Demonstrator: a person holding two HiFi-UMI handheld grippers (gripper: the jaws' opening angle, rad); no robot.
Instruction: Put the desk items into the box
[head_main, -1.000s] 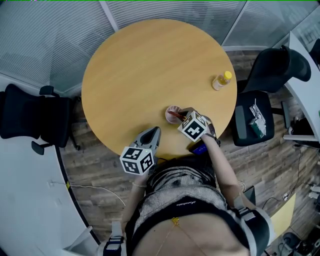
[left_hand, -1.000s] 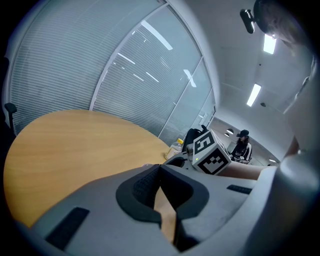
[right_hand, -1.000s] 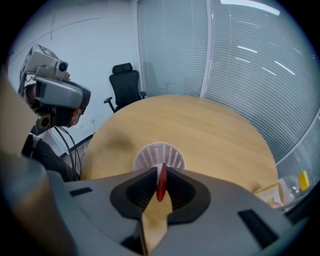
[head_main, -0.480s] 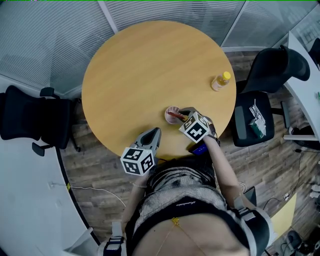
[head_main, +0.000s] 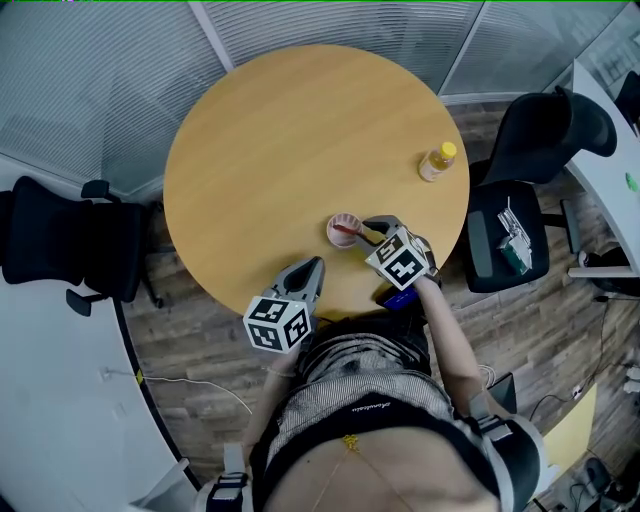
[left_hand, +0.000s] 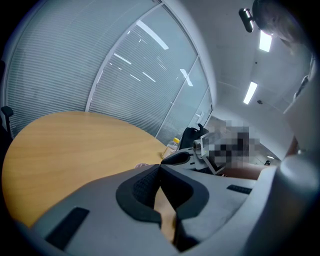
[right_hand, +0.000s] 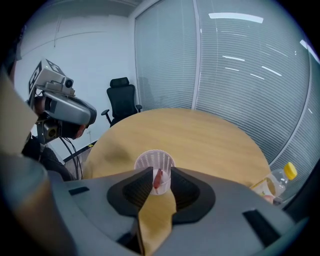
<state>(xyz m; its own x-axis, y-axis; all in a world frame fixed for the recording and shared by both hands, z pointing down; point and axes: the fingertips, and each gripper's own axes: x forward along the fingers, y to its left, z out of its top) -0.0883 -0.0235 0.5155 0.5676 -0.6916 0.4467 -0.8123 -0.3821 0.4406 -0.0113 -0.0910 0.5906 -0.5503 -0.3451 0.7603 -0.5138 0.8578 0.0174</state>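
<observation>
A small white mesh cup (head_main: 341, 225) stands near the front edge of the round wooden table (head_main: 280, 130). A thin red pen (head_main: 346, 232) leans out of it toward my right gripper (head_main: 368, 228). In the right gripper view the cup (right_hand: 155, 161) sits just past the jaw tips, and the red pen (right_hand: 158, 179) is pinched between them; my right gripper (right_hand: 161, 175) is shut on it. My left gripper (head_main: 314, 263) hovers at the table's near edge, left of the cup. It is shut with nothing in it, its jaw tips meeting (left_hand: 160, 166).
A yellow-capped bottle (head_main: 437, 161) stands at the table's right edge, also seen as the bottle (right_hand: 274, 184). Black office chairs stand to the right (head_main: 545, 135) and left (head_main: 60, 240). A small blue thing (head_main: 398, 298) shows under my right hand at the table edge.
My right gripper's marker cube has drifted slightly right and toward me. The cup, the pen and my left gripper have stayed about where they were.
</observation>
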